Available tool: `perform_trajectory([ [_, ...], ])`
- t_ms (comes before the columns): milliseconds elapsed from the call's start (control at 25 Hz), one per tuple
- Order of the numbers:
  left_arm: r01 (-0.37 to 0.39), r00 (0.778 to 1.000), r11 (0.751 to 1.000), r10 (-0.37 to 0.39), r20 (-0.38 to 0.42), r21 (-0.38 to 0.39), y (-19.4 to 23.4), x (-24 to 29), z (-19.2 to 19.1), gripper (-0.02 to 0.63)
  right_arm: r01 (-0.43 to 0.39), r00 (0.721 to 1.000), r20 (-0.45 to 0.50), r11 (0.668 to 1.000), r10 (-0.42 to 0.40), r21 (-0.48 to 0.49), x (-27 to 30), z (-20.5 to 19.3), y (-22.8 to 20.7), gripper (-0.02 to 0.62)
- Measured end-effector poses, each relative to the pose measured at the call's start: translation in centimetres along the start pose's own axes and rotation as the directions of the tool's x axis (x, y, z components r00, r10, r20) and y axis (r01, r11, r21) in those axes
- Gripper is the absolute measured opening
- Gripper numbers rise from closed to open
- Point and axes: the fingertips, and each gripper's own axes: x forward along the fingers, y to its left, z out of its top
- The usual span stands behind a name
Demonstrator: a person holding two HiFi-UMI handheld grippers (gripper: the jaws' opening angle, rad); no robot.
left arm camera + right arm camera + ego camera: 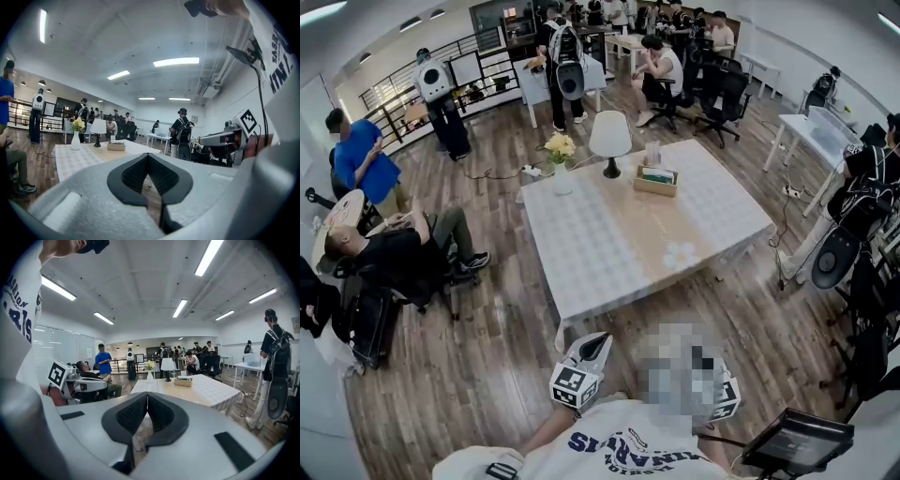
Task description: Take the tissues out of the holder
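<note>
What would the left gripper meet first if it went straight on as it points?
Most likely the near edge of the cloth-covered table, which lies straight beyond the shut left gripper. Nothing shows between them, though depth is unclear.

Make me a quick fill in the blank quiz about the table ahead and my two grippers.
The left gripper and the right gripper are both ____, holding nothing.
The flowers in the vase are ____.
Between the vase and the tissue holder stands a white ____.
Missing words: shut, yellow, lamp.
</note>
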Motion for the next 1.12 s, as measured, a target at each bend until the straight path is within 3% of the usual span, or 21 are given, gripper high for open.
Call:
perform_trajectory([
  [560, -0.083, 0.996, 0.997, 0.083, -0.018, -0.003, 5.3, 7.4, 1.4, 0.003, -0.055, 0.998, -0.012, 0.998, 0.055, 0.007, 9.2, 1.9, -6.5, 0.008],
  [1120, -0.156, 0.987, 0.988, 0.156, -0.046, -0.005, 9.4, 19.5, 5.4, 0.003, -0.116, 0.993, -0.016, 0.993, 0.116, 0.014, 20.5, 6.6, -18.3, 0.008],
])
